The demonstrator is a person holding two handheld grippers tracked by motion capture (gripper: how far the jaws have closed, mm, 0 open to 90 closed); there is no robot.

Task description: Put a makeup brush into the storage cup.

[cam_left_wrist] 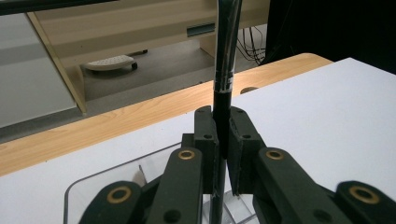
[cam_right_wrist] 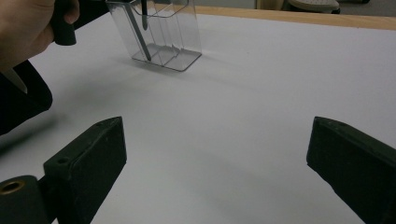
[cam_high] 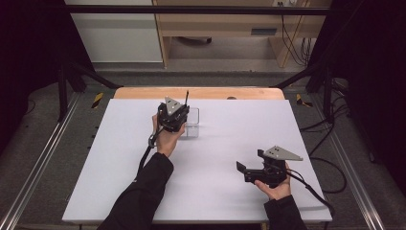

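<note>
A white table (cam_high: pixel 215 158) fills the middle of the high view, with a strip of pale wood along its far edge and a grey floor, black frame bars and wooden furniture at the top of the frame.

Just above the centre of that view the left gripper (cam_high: pixel 172 116) sits in the person's left hand (cam_high: pixel 165 136), the dark sleeve running down to the bottom edge. Its jaws are closed on a thin black pen (cam_high: pixel 186 97) that stands nearly upright. In the left gripper view the pen (cam_left_wrist: pixel 225 70) rises through the top centre of the frame, pinched between the two black pads, with a silvery band just above the grip. Its lower end reaches into a clear holder (cam_high: pixel 191 122) that stands on the table right beside the gripper. In the right gripper view the holder (cam_right_wrist: pixel 161 35) appears at upper left, showing inner dividers, and the pen's lower part (cam_right_wrist: pixel 144 39) leans inside its left compartment.

At lower right of the high view the right gripper (cam_high: pixel 251 168) is held by the right hand (cam_high: pixel 274 188), well apart from the holder. Its jaws stand wide apart with nothing between them, bare table showing in the gap in the right gripper view.
</note>
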